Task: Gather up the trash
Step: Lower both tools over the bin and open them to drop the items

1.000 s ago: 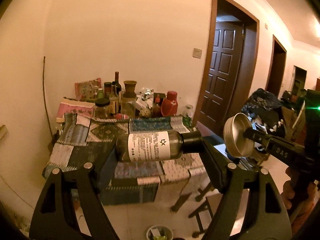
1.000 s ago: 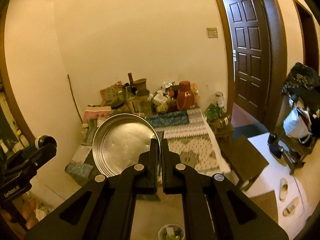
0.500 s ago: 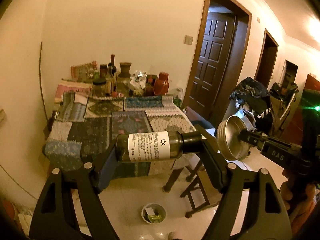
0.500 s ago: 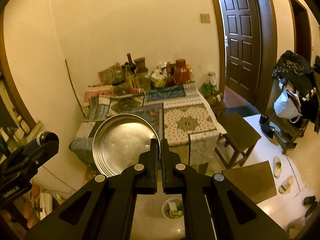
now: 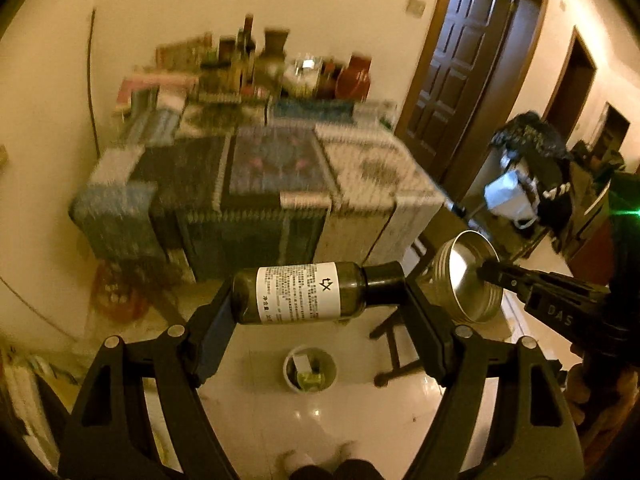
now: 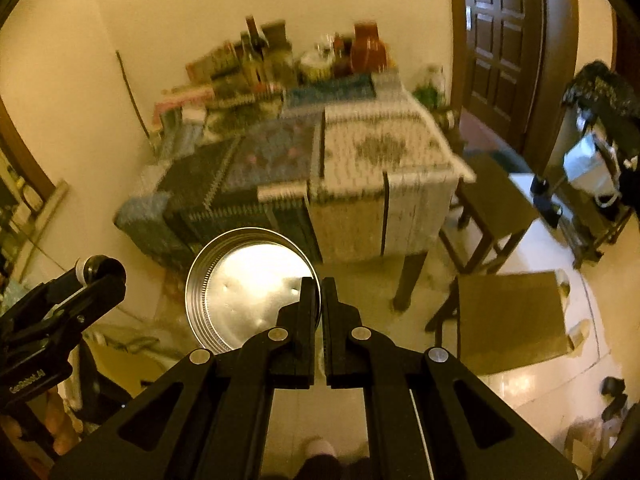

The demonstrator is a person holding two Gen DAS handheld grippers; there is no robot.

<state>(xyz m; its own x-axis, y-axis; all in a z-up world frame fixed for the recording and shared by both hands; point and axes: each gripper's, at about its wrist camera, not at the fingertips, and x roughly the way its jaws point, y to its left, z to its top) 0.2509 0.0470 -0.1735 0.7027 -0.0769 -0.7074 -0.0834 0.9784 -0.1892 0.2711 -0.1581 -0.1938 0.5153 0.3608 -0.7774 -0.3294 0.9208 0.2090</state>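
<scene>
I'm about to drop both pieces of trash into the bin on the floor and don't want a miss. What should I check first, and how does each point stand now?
1. Left gripper grips the bottle end to end, lying level: ok.
2. Right gripper is shut on the rim of the metal lid: ok.
3. Bin in view and open-topped, some rubbish already inside: ok.
4. Bottle directly above the bin: not ok, the bin shows lower in the left wrist view.
5. Lid above the bin: cannot tell, the bin is hidden in the right wrist view.
6. Stool beside the bin clear of the path: cannot tell.
</scene>
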